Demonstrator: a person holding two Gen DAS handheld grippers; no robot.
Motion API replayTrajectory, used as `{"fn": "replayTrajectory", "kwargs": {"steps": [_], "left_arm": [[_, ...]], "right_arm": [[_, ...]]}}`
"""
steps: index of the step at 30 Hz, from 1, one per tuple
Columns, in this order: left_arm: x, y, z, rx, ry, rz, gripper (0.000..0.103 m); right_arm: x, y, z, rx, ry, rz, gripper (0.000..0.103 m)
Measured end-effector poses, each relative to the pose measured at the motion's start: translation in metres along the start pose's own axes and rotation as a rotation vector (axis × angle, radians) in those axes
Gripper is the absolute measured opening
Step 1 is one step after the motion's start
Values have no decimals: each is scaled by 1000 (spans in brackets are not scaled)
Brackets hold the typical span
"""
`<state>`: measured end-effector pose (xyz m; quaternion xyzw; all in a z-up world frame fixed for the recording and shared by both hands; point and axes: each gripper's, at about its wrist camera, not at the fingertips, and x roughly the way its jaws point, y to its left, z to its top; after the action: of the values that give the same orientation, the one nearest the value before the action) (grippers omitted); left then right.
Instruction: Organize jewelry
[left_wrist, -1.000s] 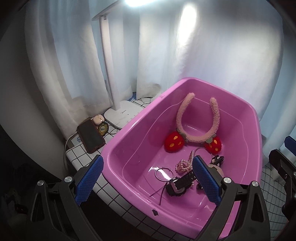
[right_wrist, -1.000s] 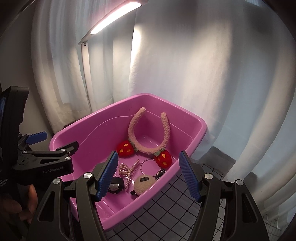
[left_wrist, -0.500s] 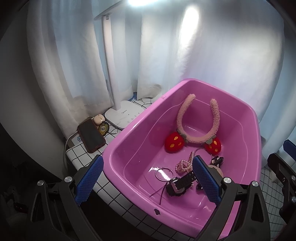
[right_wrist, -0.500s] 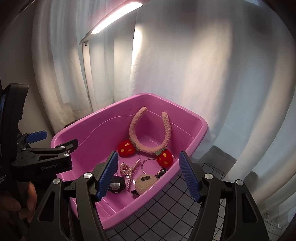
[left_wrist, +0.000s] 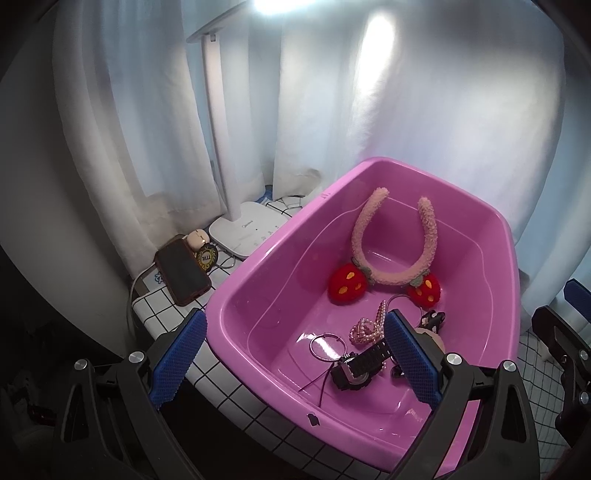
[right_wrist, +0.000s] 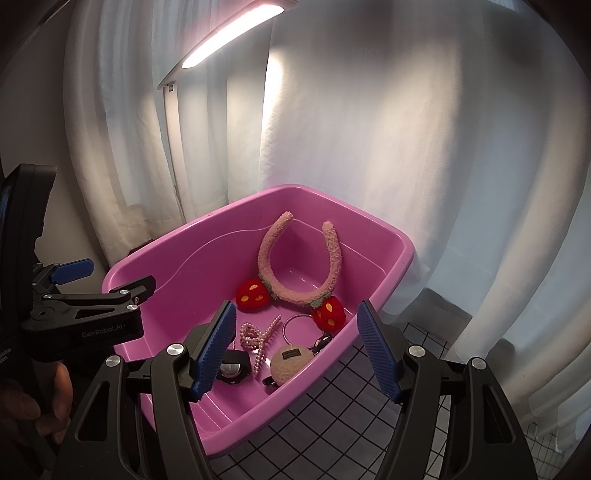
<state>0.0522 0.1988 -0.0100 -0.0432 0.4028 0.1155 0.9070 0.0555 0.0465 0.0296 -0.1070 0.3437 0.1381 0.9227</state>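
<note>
A pink plastic bin (left_wrist: 258, 266) (right_wrist: 184, 229) stands on the tiled table. Inside lie a fuzzy pink headband (left_wrist: 360, 236) (right_wrist: 266, 251) with red strawberries, a pearl hair clip (left_wrist: 365, 328) (right_wrist: 255, 334), a silver hoop (left_wrist: 327, 345) (right_wrist: 297, 325), a black watch (left_wrist: 354, 369) (right_wrist: 231, 369) and a beige fluffy pom (right_wrist: 288, 360). My left gripper (left_wrist: 291, 325) hangs open over the bin's near left corner, holding nothing. My right gripper (right_wrist: 295, 310) is open and empty above the bin's near right rim. Neither touches an item.
A white desk lamp base (left_wrist: 247, 232), a dark phone (left_wrist: 181, 271), a small beige case (left_wrist: 197, 240) and a round badge (left_wrist: 205, 256) sit left of the bin. White curtains hang close behind. Checked tabletop (right_wrist: 332, 424) shows right of the bin. A hand (right_wrist: 22, 406) grips the left tool.
</note>
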Motion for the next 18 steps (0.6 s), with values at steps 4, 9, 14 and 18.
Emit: {"fn": "replayTrajectory", "kwargs": {"steps": [4,9,14,18], "left_arm": [[0,0,1,2,-1,-3,95],[0,-1,1,3,0,-5,95],[0,-1,1,4,-1,-3,95],[1,-1,1,1,6,-8,95]], "right_arm": [[-1,1,-1,4,0,-3,65],[-1,0,-2,11,4,-6,65],[1,1,-2,12,7,-6,65],[1,2,-1,14,7,-7,65]]}}
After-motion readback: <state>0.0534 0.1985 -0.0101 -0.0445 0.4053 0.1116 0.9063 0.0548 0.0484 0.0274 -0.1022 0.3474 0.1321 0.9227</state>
